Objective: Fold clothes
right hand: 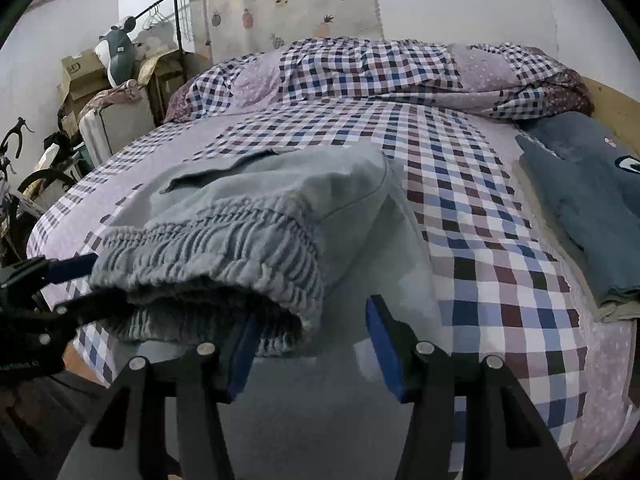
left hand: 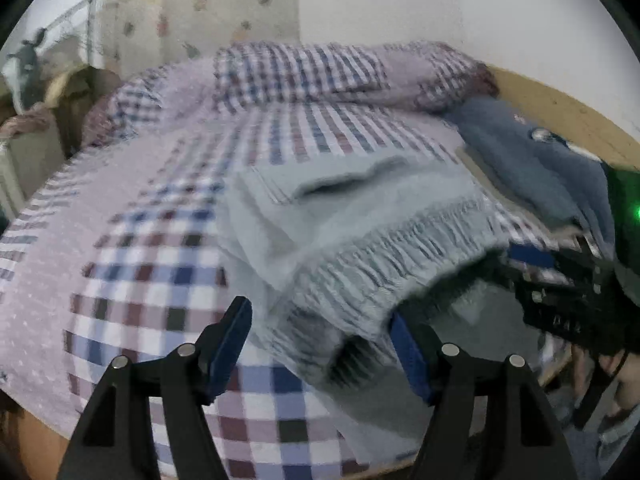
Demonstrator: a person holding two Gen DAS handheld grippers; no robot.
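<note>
Item: one pair of pale grey-blue trousers (right hand: pixel 280 184), soft woven or jersey cloth, lying near the foot edge of the bed on the checked sheet (right hand: pixel 480 248), with the waist end towards me. The elastic waistband (right hand: pixel 224 236) is thickly gathered and ribbed, it stands up in a rounded roll, and its mouth gapes dark on the near side. A slit pocket shows as a dark line further up the cloth. Handling, by my estimate: light, limp and not fragile. It is not slippery against cotton bedding, but it will likely sag and crease wherever it is unsupported. The best holds look to be the two ends of the waistband, where the doubled elastic gives the pads something firm to bite. The thin leg cloth would bunch. Left gripper (left hand: pixel 322 346): jaws stand wide apart, with the waistband lying between them and not pinched, though this view is smeared. Right gripper (right hand: pixel 314 348): jaws apart, its inner finger tucked under the waistband's end, flat cloth in the gap, and no pinch that I can see. Also present: a folded dark blue garment (right hand: pixel 580 208), thicker and fleecy in look, well apart on the right side of the bed, and a rumpled checked duvet (right hand: pixel 380 72) at the head.
</note>
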